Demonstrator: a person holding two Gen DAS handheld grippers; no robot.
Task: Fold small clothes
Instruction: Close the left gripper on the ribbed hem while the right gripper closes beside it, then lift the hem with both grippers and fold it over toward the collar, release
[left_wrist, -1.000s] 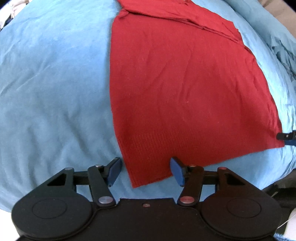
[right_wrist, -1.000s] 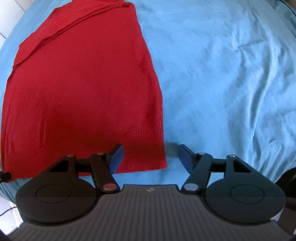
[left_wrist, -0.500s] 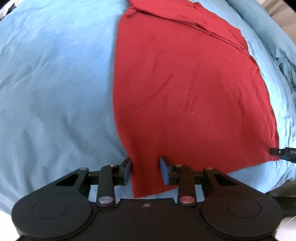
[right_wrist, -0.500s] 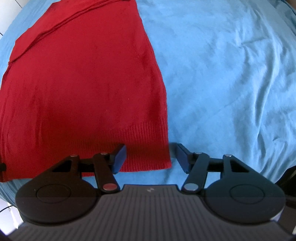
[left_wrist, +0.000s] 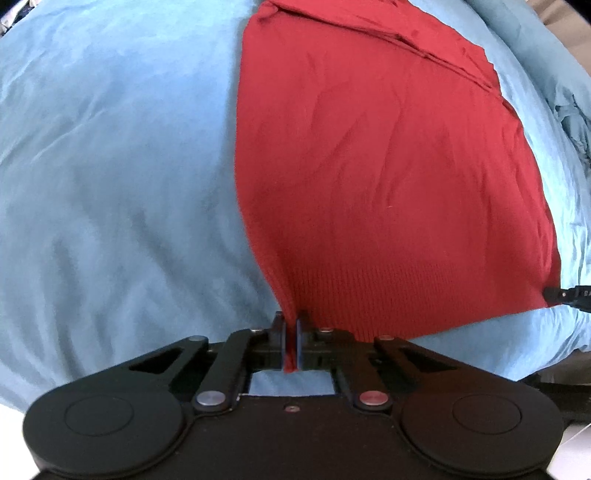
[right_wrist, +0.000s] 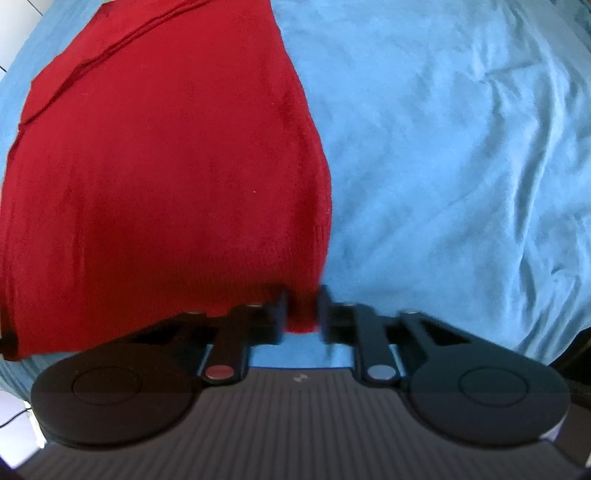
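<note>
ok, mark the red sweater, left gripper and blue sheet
red sweater (left_wrist: 388, 177), left wrist view, middle of body.
left gripper (left_wrist: 291, 345), left wrist view, between fingers.
blue sheet (right_wrist: 461, 166), right wrist view, bare area.

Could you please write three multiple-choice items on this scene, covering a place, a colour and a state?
1. Which part of the red sweater does the left claw hold?
A. a near hem corner
B. the collar
C. the middle

2. What colour is the sheet under the sweater?
A. white
B. light blue
C. green

3. How do the right claw fingers stand?
A. spread wide, clear of cloth
B. narrowed around the hem corner, a gap showing
C. out of view

Answers: 1 A, red ribbed cloth sits pinched between its fingers; 2 B, blue surrounds the sweater; 3 B, red cloth fills the gap.
</note>
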